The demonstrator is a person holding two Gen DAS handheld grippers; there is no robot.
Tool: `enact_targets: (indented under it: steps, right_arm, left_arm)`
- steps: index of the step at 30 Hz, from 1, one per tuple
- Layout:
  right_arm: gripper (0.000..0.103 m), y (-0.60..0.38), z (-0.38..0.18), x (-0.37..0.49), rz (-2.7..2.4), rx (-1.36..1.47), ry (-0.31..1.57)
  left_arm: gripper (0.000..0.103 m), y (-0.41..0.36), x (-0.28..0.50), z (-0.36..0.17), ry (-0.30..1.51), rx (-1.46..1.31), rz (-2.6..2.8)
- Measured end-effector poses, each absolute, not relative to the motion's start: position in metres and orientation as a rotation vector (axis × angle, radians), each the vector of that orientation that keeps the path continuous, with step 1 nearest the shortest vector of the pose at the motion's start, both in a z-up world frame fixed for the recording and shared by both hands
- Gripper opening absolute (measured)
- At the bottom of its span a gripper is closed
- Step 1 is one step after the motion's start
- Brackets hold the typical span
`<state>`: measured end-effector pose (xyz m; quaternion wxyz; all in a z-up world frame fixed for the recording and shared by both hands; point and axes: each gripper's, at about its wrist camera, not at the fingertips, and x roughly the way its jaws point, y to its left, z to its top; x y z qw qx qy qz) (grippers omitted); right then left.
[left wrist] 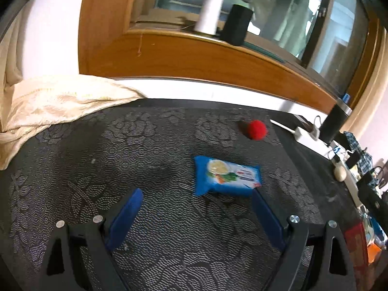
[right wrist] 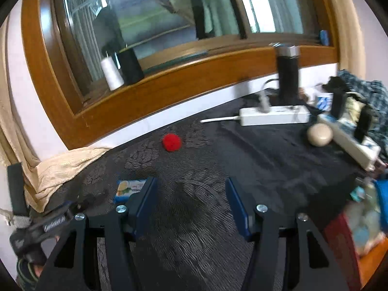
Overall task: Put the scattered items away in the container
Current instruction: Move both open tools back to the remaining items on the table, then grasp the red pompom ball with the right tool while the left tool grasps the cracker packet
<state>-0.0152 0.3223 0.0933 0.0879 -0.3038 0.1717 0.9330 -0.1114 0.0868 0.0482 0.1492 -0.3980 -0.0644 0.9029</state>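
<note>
A blue snack packet [left wrist: 228, 178] lies flat on the dark patterned tablecloth, just ahead of my open, empty left gripper [left wrist: 196, 196] and close to its right finger. A red pom-pom ball [left wrist: 257, 129] sits farther back right. In the right wrist view the red pom-pom ball [right wrist: 171, 142] lies ahead of my open, empty right gripper [right wrist: 190, 189], and the blue packet [right wrist: 129, 189] is partly hidden behind its left finger. A red-orange container [right wrist: 349, 240] holding pale items stands at the right edge; it also shows in the left wrist view [left wrist: 363, 245].
A beige round object [right wrist: 319, 134], white power strips [right wrist: 274, 115], a black bottle [right wrist: 288, 77] and checked cloth [right wrist: 366, 89] crowd the right side. A cream curtain [left wrist: 55, 101] drapes onto the table's left. Thread spools [left wrist: 209, 14] stand on the window sill.
</note>
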Motion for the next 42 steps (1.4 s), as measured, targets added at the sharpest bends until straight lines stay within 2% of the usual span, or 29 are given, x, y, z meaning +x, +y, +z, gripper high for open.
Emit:
enact_targets:
  steps: [12,24,35,37,42]
  right_arm:
    - [0.062,0.325,0.054,-0.144,2.814,-1.194,0.601]
    - [0.062,0.324,0.031,-0.213,2.751,-1.297,0.608]
    - [0.062,0.324,0.012,-0.247,2.64,-1.373,0.536]
    - [0.043,0.325,0.009,-0.247,2.626,-1.381,0.524]
    - [0.039,0.326,0.019,-0.232,2.634,-1.338,0.524]
  left_arm:
    - [0.092,0.086,-0.123,0.036,-0.197,-1.194,2.597]
    - [0.092,0.08,-0.132,0.022,-0.197,-1.249,2.612]
    - [0.092,0.086,-0.129,0.021,-0.178,-1.246,2.593]
    - [0.092,0.087,-0.129,0.021,-0.178,-1.245,2.589]
    - [0.092,0.09,-0.128,0.022,-0.172,-1.238,2.577]
